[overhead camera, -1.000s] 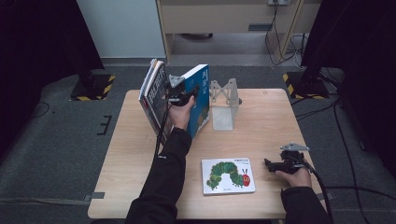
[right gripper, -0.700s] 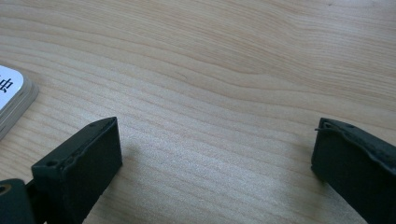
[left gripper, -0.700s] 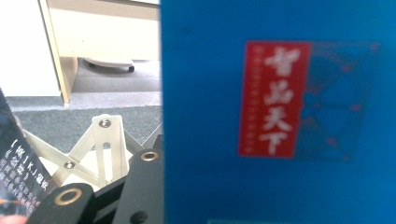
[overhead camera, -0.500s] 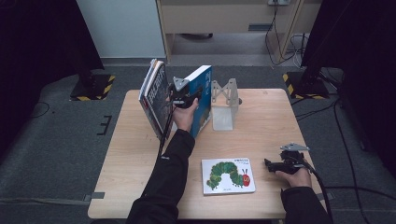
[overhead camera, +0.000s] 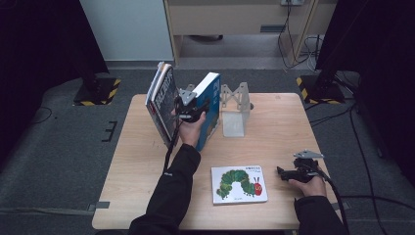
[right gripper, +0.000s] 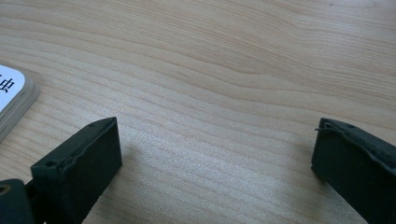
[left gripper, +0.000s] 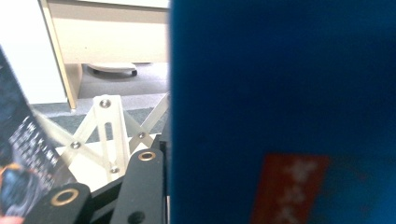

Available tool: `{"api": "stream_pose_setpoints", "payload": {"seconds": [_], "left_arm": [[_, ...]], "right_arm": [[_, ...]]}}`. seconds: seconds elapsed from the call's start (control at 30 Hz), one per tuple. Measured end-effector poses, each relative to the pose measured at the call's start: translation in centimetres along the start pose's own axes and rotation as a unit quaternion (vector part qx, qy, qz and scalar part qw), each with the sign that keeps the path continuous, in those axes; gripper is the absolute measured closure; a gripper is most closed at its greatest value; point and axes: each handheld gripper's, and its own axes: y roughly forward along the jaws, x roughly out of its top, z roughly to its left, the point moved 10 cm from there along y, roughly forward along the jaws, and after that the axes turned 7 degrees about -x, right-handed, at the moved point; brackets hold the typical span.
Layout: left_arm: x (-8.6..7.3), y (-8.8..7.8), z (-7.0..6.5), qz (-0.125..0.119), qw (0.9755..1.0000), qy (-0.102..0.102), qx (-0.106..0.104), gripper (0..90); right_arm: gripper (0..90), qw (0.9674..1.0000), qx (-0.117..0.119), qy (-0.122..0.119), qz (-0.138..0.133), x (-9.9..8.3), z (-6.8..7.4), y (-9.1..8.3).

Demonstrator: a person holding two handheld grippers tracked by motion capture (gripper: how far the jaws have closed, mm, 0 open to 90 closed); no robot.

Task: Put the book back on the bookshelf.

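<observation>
Now | left tool (overhead camera: 195, 108) grips blue book (overhead camera: 208, 110), tilted slightly lower than before | right tool (overhead camera: 289, 174) wide, unmoved

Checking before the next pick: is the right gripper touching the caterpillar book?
Apart. High view: bare table separates the right gripper from the caterpillar book.

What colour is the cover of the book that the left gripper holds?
Blue: the book has a red label low on its cover, best seen in the left gripper view.

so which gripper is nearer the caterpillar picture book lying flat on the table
Right. The right gripper rests on the table just beside the flat caterpillar picture book; the left gripper is farther back, at the upright blue book.
</observation>
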Motion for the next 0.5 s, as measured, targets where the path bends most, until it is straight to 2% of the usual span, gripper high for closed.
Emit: {"api": "stream_pose_setpoints", "payload": {"seconds": [0.2, 0.3, 0.5], "left_arm": [[-1.3, -1.6, 0.8, 0.002, 0.9999, 0.008, 0.007, 59.7], [-1.7, -2.1, 1.1, -0.006, 0.9999, 0.010, 0.008, 59.3], [-1.8, -2.3, 0.1, -0.009, 0.9997, 0.021, 0.001, 58.5]], "right_arm": [[1.5, 1.0000, -0.001, 0.000, -0.001, 0.0, 0.0, 0.0], [1.4, 1.0000, -0.001, 0.000, 0.000, 0.0, 0.0, 0.0], [1.4, 1.0000, -0.001, 0.000, 0.000, 0.0, 0.0, 0.0]]}}
